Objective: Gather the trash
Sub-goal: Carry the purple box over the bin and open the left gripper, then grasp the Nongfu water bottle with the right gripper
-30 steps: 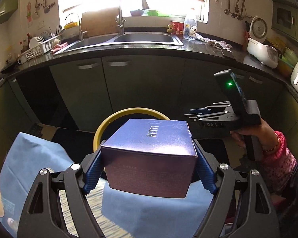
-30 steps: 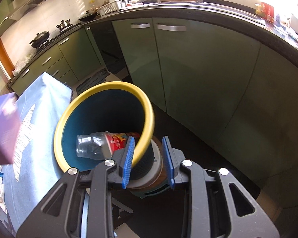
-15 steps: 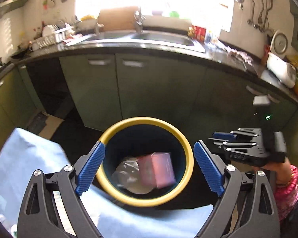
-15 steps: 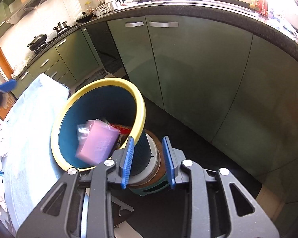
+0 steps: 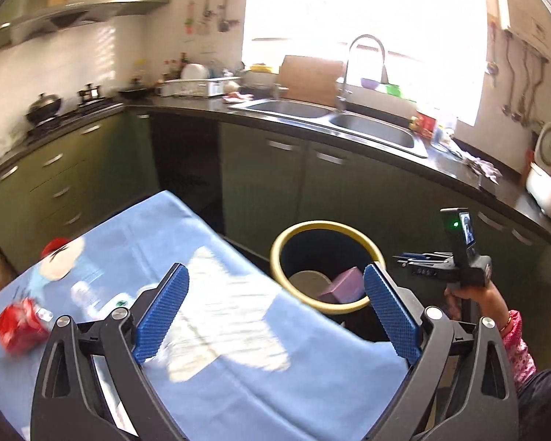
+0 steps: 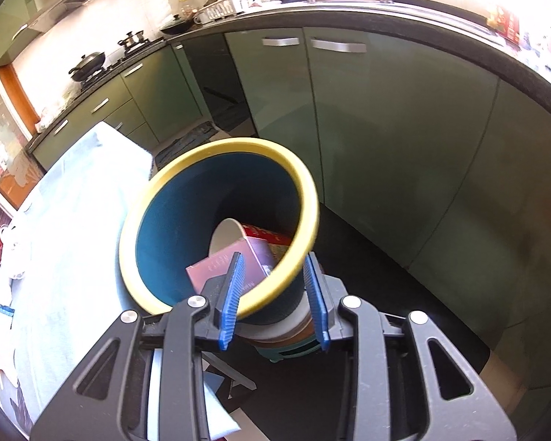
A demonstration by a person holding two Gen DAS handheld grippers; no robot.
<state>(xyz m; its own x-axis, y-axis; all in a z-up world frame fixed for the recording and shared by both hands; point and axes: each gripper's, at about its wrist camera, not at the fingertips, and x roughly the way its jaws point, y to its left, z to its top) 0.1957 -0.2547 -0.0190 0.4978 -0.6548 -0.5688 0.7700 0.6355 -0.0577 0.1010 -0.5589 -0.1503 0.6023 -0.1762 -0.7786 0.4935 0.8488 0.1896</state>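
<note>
Trash is being binned: box [image 5: 343, 284] lies in bin [image 5: 275, 257].
Left claw [image 5: 273, 310], just opened, is empty; right claw [image 6: 275, 296] is clamped on the rim; red can [image 5: 20, 325] is to be fetched next.

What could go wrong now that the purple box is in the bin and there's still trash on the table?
1. The bin looks tilted, and the right gripper has its jaws, which just opened a little, on either side of the rim. A slip might tip it and spill the purple box.
2. The red trash on the blue cloth looks crumpled; a clumsy grab might shove it away.
</note>
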